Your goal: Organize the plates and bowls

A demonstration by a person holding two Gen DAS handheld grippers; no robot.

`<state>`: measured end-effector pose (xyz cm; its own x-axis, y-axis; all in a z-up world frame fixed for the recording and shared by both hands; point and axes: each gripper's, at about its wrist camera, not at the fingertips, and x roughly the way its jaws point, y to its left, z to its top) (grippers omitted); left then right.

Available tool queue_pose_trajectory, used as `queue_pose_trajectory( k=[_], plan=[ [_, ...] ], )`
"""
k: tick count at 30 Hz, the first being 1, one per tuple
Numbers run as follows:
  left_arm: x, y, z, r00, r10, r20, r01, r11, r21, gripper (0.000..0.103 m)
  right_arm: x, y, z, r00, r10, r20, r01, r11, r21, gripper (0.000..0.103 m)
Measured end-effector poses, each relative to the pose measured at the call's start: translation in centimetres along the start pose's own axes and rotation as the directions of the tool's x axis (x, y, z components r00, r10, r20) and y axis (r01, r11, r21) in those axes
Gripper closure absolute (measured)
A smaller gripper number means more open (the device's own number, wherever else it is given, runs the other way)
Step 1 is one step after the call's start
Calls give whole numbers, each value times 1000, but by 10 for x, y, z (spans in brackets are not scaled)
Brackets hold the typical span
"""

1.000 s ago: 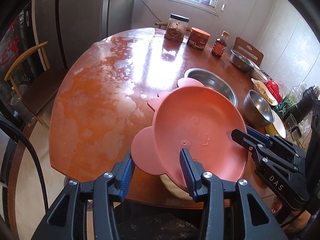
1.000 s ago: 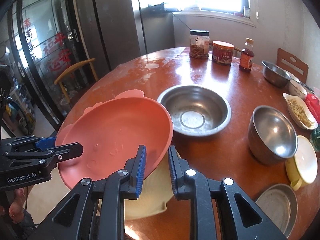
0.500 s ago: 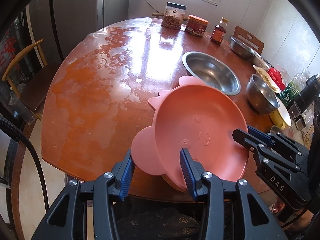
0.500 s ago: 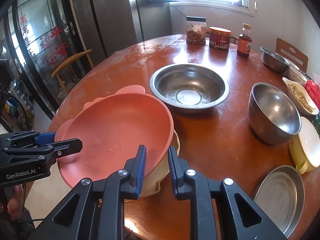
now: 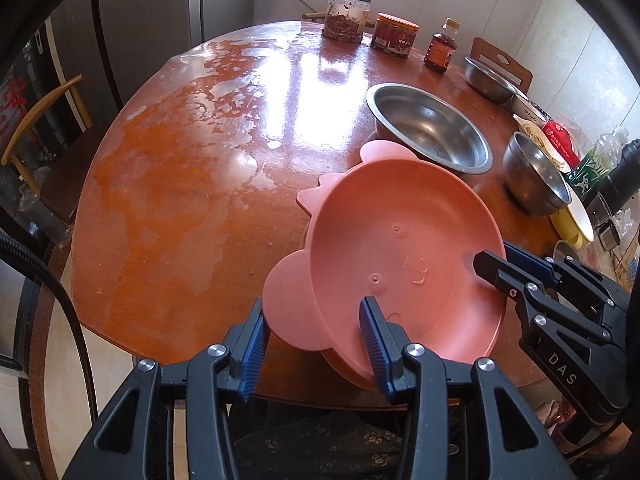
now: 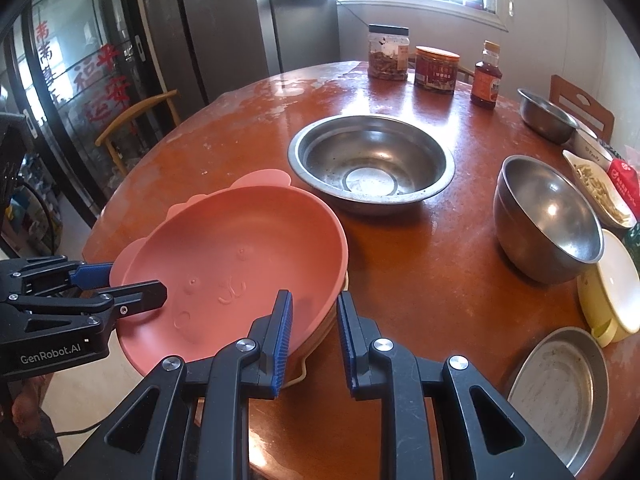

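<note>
A pink plate with ears (image 5: 400, 248) (image 6: 240, 248) lies near the table's front edge on top of a cream plate (image 6: 300, 376), of which only a strip of rim shows. My left gripper (image 5: 314, 332) is shut on the pink plate's eared rim; in the right wrist view it (image 6: 120, 280) comes in from the left, one finger above and one below the rim. My right gripper (image 6: 314, 320) is shut on the opposite rim, and in the left wrist view it (image 5: 496, 260) reaches over the plate's right side.
Behind the plates stands a wide steel bowl (image 6: 372, 160). On the right are a deep steel bowl (image 6: 548, 220), a yellow dish (image 6: 612, 292) and a flat steel plate (image 6: 560, 396). Jars (image 6: 388, 56) and a bottle (image 6: 486, 76) line the far edge. A wooden chair (image 6: 132, 120) stands to the left.
Both grippers have lowered the pink plate onto the cream plate, which was plainly visible below it before and is now almost covered. Both grips stay the same.
</note>
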<state>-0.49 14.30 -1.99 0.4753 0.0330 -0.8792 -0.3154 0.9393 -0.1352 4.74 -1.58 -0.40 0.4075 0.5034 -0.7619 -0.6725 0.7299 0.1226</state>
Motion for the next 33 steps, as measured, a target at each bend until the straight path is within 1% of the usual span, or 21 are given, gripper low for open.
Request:
queue_pose_trajectory(
  k=[7, 10, 12, 14, 17, 20, 25, 28, 33],
  plan=[
    [0, 4, 0, 1000, -1, -4, 1, 1000, -7, 58, 3, 3, 1, 1000, -27, -10, 27, 999, -29, 77],
    [-2, 5, 0, 1000, -1, 4, 1, 1000, -10, 58, 3, 3, 1, 1000, -24, -11, 24, 999, -28, 75],
    [-4, 7, 1, 1000, -4, 11, 4, 1000, -15, 58, 2, 2, 1, 1000, -22, -8, 22, 1000, -23, 71],
    [-6, 8, 1, 1000, -10, 14, 10, 1000, -22, 58, 1, 0, 2, 1000, -16, -6, 16, 1000, -13, 71],
    [-10, 9, 2, 999, -18, 29, 19, 999, -37, 57, -2, -2, 2, 1000, -15, 0, 15, 1000, -7, 71],
    [-18, 8, 4, 998, -20, 60, 23, 999, -47, 57, -7, -5, 1, 1000, -17, 13, 17, 1000, 5, 70],
    [-29, -2, 7, 995, -34, 94, 37, 999, -28, 57, -19, -12, 0, 999, -27, 42, 26, 999, 32, 68],
    [-31, -10, 7, 994, -39, 99, 41, 999, -14, 57, -27, -20, -1, 998, -29, 63, 25, 998, 57, 60],
    [-37, -28, 7, 994, -43, 105, 41, 999, 18, 57, -44, -31, -4, 994, -37, 104, 28, 996, 89, 58]
  ],
)
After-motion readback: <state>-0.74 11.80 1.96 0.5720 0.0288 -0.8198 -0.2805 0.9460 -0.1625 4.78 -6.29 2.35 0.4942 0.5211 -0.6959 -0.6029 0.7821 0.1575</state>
